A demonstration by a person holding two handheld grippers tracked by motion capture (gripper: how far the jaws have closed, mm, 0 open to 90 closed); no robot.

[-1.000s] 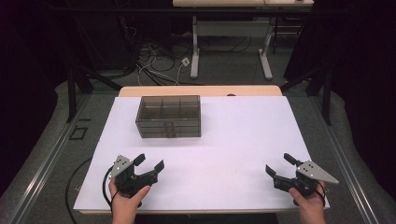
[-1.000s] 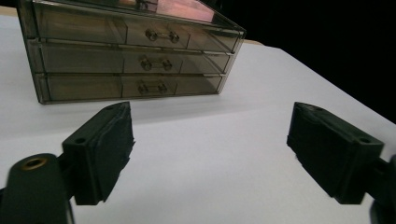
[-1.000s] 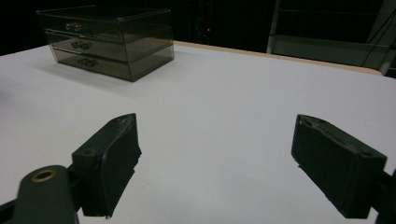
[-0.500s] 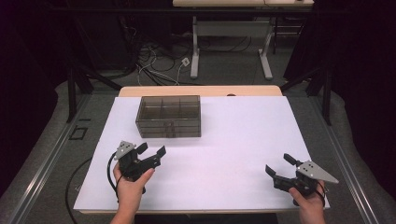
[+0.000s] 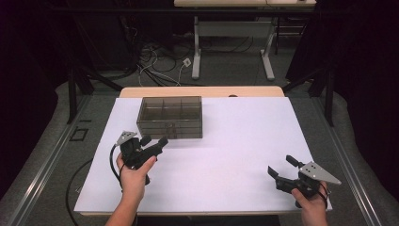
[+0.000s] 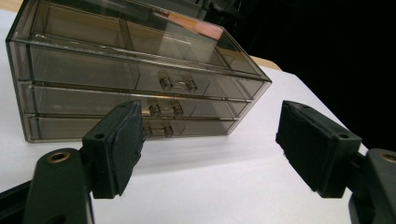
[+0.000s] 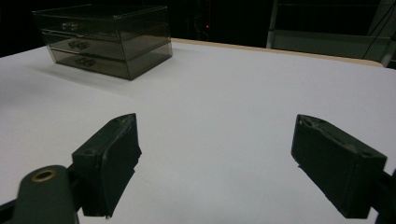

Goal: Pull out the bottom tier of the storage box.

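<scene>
Approach step, judging by pose: left gripper just short of drawer box, at its front-left corner, jaws spread wide, nothing between the pads. Seen from left gripper view: pads framing the box front, lower part of it peeking between them; gripper apart from the box, not touching. Right gripper well away from drawer box, near the front right of the white table cover, jaws likewise spread and empty, pointed loosely toward the box; idle by the look of it. Drawer box itself: smoky clear plastic, upright, toward the far left of the cover, well short of the wooden table edge behind it. Three stacked drawers, all pushed in, each with a small clear handle: top handle, middle handle, bottom handle. Open divided tray on top, empty as far as visible. Contents of drawers hard to tell through the tint. Likely aim: pulling a drawer open, none started yet. Next move calls for closing the last gap, lining the pads either side of one handle, pinching it, then a straight pull back toward the person. Handles small and slick-looking, so careful centring needed; box light, may slide with the pull, bracing by right gripper possibly useful.
</scene>
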